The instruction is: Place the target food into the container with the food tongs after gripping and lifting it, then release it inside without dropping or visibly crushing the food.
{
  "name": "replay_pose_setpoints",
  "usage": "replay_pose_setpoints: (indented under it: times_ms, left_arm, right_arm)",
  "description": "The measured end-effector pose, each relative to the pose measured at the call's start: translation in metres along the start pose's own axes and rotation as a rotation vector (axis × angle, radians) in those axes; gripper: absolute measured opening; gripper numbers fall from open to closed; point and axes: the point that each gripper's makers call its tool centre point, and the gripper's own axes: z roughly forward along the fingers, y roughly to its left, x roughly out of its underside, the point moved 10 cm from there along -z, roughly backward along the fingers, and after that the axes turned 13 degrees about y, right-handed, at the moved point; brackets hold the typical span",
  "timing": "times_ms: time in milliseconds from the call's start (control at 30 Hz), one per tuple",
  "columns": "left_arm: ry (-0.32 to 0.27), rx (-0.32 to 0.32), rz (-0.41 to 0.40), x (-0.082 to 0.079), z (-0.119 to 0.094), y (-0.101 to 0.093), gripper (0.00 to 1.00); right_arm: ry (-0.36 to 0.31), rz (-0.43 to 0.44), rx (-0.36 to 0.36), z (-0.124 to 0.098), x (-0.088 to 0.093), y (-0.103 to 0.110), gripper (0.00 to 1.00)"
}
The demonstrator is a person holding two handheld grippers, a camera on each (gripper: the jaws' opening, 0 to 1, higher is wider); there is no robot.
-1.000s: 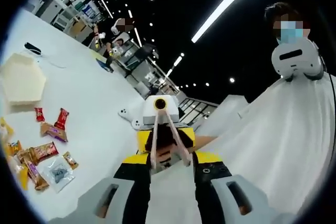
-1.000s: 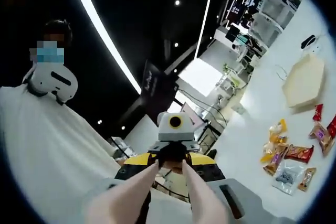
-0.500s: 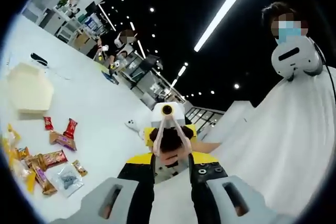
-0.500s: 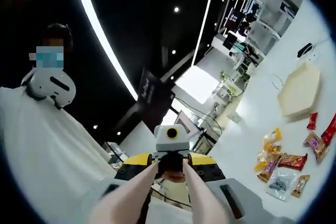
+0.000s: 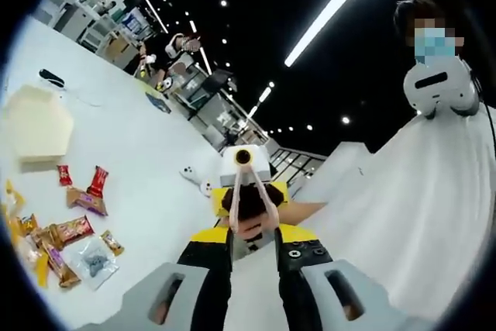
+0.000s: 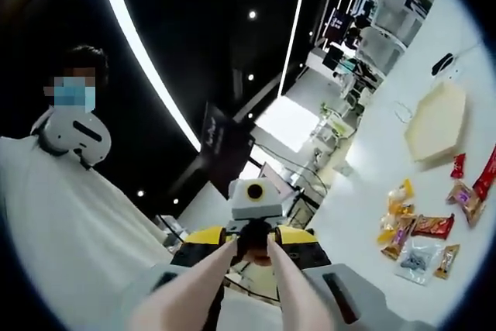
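Pale pink food tongs [image 6: 288, 284] rise from the bottom of the right gripper view, with my right gripper [image 6: 249, 273] shut on their two arms; the tips converge ahead and nothing shows between them. In the left gripper view the same tongs [image 5: 235, 205] point toward me, held by the right gripper [image 5: 246, 191]. My left gripper [image 5: 252, 273] stands open, nothing between its jaws. Both grippers are raised above the white table [image 5: 147, 160]. Several wrapped snacks [image 5: 70, 230] [image 6: 422, 226] lie on it beside a beige hexagonal container [image 5: 35, 123] [image 6: 434, 120].
A person in a white garment [image 5: 434, 207] [image 6: 62, 222] with a white headset stands close behind the grippers. A black cable and a small dark device [image 5: 51, 77] lie beyond the container. Desks and other people sit far back.
Both views have shifted and rolled a little as the hands moved. The snacks and container stay where they were, and the tongs remain held in the right gripper.
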Motion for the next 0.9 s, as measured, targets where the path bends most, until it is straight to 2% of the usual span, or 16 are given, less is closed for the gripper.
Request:
replay_pose_setpoints:
  times_ms: [133, 300, 333, 400, 500, 633, 667, 767, 833, 900]
  left_arm:
    - [0.019, -0.020, -0.008, -0.001, 0.002, 0.003, 0.22]
    - [-0.052, -0.095, 0.019, 0.000, 0.003, 0.005, 0.23]
    - [-0.083, -0.143, 0.026, 0.002, 0.001, 0.008, 0.22]
    - [-0.084, -0.182, 0.033, 0.006, -0.001, 0.010, 0.23]
    - [-0.090, -0.168, 0.012, 0.013, -0.003, 0.009, 0.23]
    - [-0.081, -0.214, 0.013, 0.022, -0.007, 0.009, 0.25]
    - [-0.077, -0.240, 0.009, 0.025, -0.008, 0.012, 0.28]
    - [-0.062, -0.256, -0.002, 0.030, -0.007, 0.014, 0.37]
    - [-0.037, -0.290, 0.019, 0.034, -0.005, 0.015, 0.40]
    - [-0.028, -0.295, 0.018, 0.036, -0.002, 0.016, 0.43]
  right_arm:
    - [-0.010, -0.005, 0.026, -0.003, 0.001, -0.003, 0.26]
    - [-0.061, -0.049, 0.078, -0.007, -0.004, -0.003, 0.27]
    - [-0.068, -0.046, 0.072, -0.008, -0.004, -0.002, 0.27]
    - [-0.072, -0.050, 0.074, -0.008, -0.004, -0.002, 0.27]
    - [-0.059, -0.060, 0.085, -0.009, -0.003, -0.004, 0.27]
    - [-0.006, -0.114, 0.132, -0.007, 0.001, -0.008, 0.28]
    - [-0.004, -0.124, 0.138, -0.004, 0.002, -0.007, 0.28]
    - [-0.018, -0.144, 0.146, -0.003, 0.000, -0.007, 0.28]
    - [-0.019, -0.182, 0.165, -0.003, -0.001, -0.008, 0.28]
    - [-0.013, -0.195, 0.173, -0.003, -0.003, -0.008, 0.28]
